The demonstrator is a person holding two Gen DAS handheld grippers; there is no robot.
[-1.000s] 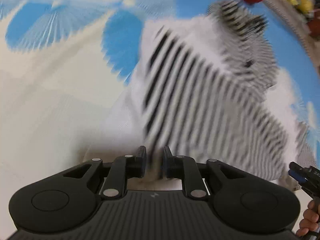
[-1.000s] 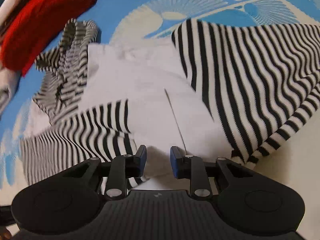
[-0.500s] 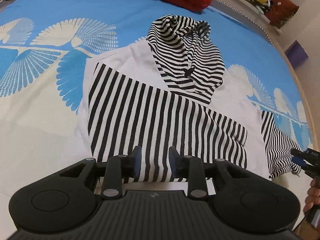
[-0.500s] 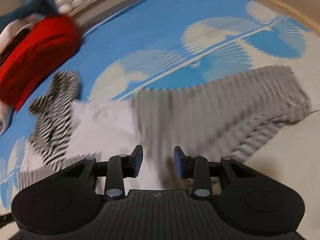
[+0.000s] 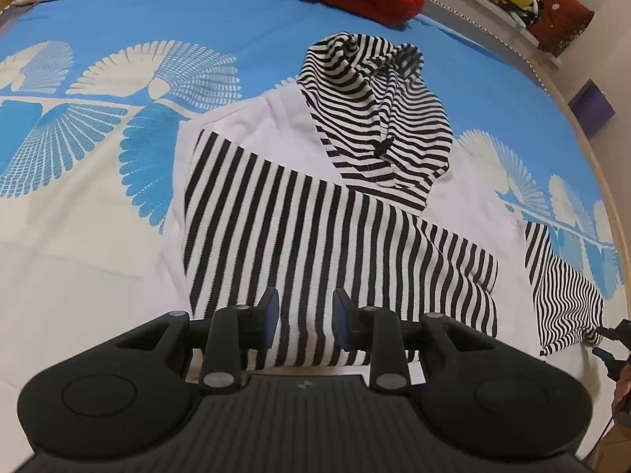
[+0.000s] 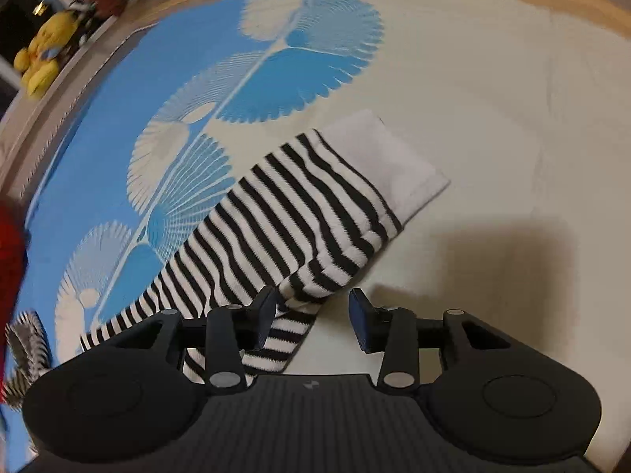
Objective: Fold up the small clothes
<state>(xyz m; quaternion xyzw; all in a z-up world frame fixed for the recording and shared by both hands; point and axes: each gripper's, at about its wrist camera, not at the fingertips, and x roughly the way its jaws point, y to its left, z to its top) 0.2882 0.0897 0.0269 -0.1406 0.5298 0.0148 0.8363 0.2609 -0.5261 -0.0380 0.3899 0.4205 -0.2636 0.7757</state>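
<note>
Lies flat on the bedspread [image 5: 79, 260]: a striped hoodie [image 5: 315, 205], one sleeve folded across the chest, the other sleeve [image 6: 299, 216] stretched out sideways. Runs diagonally up and away from the right gripper [image 6: 311, 315], cuff farthest, nearest folds just beside the left finger. Gapes wide, holding nothing. Left gripper [image 5: 305, 319]: hovers by the hem, narrower, also empty, farther off.

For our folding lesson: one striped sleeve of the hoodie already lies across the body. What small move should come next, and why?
Probably close the right gripper on the other sleeve. It lies stretched out over the bedsheet, its white cuff away from the hoodie; the jaws are open, the sleeve edge beside the left finger.
</note>
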